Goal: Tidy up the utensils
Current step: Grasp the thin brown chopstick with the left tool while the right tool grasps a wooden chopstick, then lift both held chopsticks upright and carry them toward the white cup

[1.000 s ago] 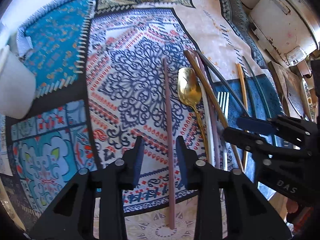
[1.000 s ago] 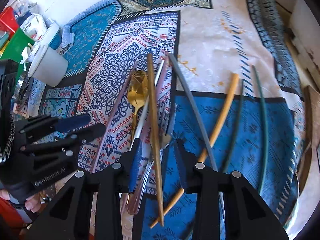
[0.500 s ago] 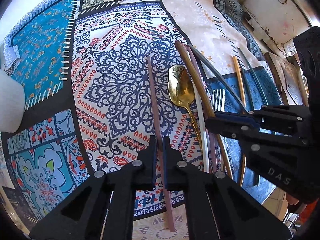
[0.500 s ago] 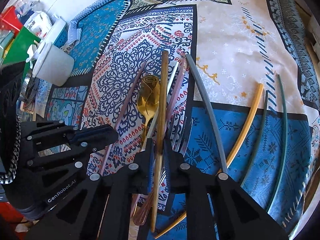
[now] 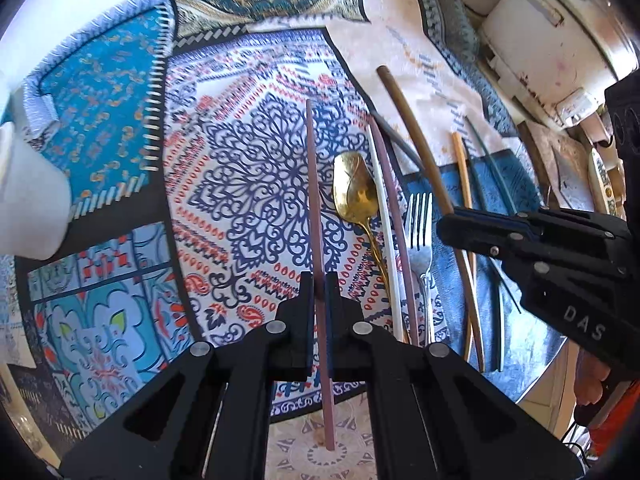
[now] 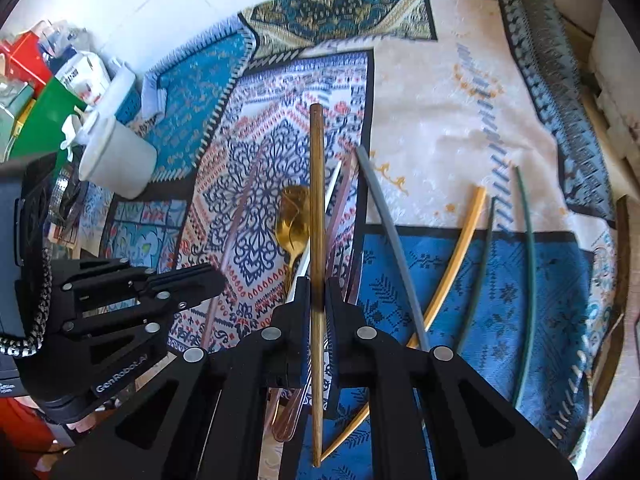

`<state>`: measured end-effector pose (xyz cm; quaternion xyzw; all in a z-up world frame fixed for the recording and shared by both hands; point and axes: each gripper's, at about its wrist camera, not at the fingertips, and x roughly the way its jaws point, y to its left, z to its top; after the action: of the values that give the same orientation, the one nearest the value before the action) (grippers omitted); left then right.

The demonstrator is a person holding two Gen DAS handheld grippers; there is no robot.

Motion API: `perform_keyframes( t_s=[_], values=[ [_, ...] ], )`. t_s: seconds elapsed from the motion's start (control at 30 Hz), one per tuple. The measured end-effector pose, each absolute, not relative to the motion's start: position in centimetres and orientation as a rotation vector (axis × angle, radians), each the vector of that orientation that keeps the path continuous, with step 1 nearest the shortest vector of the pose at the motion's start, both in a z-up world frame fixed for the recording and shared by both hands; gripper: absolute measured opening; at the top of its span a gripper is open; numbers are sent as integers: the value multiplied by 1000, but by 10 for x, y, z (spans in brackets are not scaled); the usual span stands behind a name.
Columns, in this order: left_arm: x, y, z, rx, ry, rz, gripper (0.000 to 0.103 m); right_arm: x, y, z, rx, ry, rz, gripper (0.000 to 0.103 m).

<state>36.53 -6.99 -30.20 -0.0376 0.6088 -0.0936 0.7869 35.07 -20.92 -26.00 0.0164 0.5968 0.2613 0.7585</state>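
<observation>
The left gripper [image 5: 319,280] is clamped on a mauve chopstick [image 5: 314,184], just left of the gold spoon [image 5: 356,192]. The right gripper [image 6: 318,286] pinches a brown wooden chopstick [image 6: 317,184] that crosses above that spoon. Each stick is held near one end, so it could pivot or slip. Farther off, the brown one's long tip might snag the white chopstick [image 5: 384,216] or the fork [image 5: 418,220].

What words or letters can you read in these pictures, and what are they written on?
"DAS": white letters on the side of the right gripper, seen from the left wrist.
"GenRobot.AI": white letters on the side of the left gripper, seen from the right wrist.
White print at the left edge under that gripper: too small to read.
Print on the boxes behind the white cup: too blurred to read.
</observation>
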Motion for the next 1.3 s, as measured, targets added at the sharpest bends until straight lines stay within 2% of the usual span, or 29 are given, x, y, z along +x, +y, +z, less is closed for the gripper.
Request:
perform_keyframes(
  t_s=[0.93,1.1,1.17,1.3],
  values=[
    [282,5,-192,-183,997,-148,0,333,-144,-177,57,1059,637,7],
    [281,21,-187,-178,1000,-147,0,328,-133,-163,41,1012,623,7],
    [289,27,-197,-187,1034,-130,4,327,-134,-160,39,998,612,7],
    [315,33,-230,-180,1111,-77,26,328,-142,-161,55,998,594,7]
  ],
)
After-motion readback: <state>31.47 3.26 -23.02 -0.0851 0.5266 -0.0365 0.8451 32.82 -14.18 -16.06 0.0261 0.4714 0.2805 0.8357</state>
